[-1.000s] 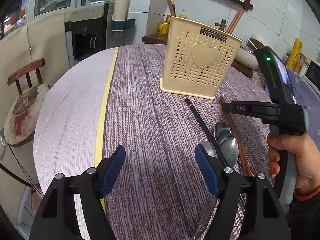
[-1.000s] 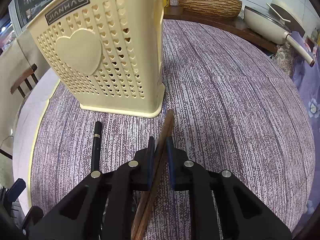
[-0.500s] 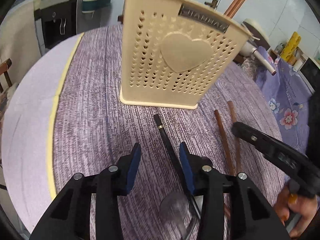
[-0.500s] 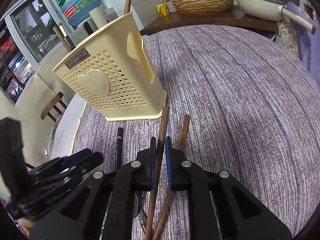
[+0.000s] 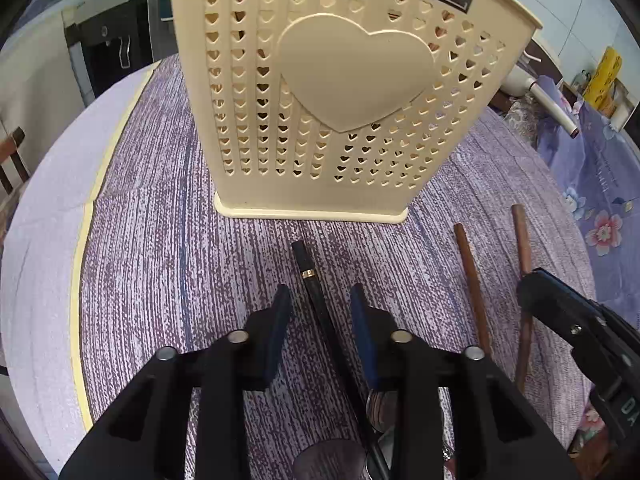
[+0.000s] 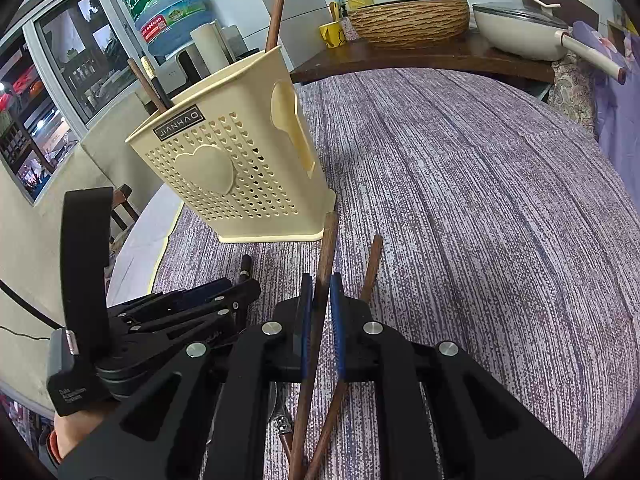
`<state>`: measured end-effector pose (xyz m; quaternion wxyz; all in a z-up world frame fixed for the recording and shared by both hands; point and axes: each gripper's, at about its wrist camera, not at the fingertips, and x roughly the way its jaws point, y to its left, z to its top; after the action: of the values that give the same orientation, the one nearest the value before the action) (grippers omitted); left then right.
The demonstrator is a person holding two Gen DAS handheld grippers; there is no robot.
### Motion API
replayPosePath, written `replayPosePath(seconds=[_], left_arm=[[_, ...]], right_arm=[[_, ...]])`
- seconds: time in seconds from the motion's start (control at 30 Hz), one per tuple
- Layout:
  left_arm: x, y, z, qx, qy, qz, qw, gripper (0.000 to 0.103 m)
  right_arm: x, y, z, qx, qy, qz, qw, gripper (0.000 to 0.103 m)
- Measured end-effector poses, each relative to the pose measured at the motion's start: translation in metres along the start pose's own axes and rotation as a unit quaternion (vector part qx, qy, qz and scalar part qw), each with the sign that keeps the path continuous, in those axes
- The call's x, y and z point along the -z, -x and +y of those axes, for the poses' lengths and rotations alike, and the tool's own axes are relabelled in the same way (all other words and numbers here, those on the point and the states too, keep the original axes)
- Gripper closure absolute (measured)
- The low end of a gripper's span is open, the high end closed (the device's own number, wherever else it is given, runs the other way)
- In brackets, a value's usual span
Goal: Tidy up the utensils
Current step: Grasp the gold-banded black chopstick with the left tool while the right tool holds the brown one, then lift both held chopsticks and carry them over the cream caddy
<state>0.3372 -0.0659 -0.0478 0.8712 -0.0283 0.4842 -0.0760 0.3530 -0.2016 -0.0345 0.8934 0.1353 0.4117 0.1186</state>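
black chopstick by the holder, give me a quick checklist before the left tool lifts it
1. Black chopstick between the left tool's pads: ok; jaws have just been closing.
2. Pads pressing on it: not ok, gaps on both sides.
3. Right tool shut on its brown chopstick: ok.
4. Second brown chopstick lies clear of the left tool: ok.
5. Spoons lie under the black chopstick's near end: cannot tell whether they will catch.
6. Room in the cream holder: cannot tell from here.
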Motion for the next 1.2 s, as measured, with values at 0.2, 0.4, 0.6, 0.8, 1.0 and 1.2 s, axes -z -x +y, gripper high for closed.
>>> replayPosePath(seconds=[0.2, 0.4, 0.6, 0.8, 1.0, 1.2], left_arm=[[0.001, -0.001, -0.006, -0.025, -0.012, -0.008, 0.9996, 0.090], [0.002, 0.000, -0.001, -0.014, 0.010, -0.009, 0.9998, 0.092], [-0.001, 0.001, 0.008, 0.018, 0.039, -0.002, 0.9991, 0.093], [-0.001, 0.021, 0.017, 0.046, 0.048, -0.021, 0.9975, 0.095], [0.001, 0.058, 0.021, 0.074, 0.053, -0.057, 0.9942, 0.095], [0.005, 0.098, 0.018, 0.092, 0.036, -0.101, 0.9900, 0.095]], right_arm=[[0.003, 0.003, 0.000, -0.002, -0.003, -0.003, 1.000, 0.093], [0.005, 0.007, 0.000, -0.006, -0.007, -0.004, 1.000, 0.093], [0.005, 0.012, -0.003, -0.016, -0.013, -0.006, 1.000, 0.093], [0.003, 0.021, -0.007, -0.036, -0.018, -0.012, 0.999, 0.093], [0.000, 0.037, -0.004, -0.057, -0.014, -0.024, 0.998, 0.094], [0.000, 0.068, 0.005, -0.087, 0.002, -0.039, 0.995, 0.094]])
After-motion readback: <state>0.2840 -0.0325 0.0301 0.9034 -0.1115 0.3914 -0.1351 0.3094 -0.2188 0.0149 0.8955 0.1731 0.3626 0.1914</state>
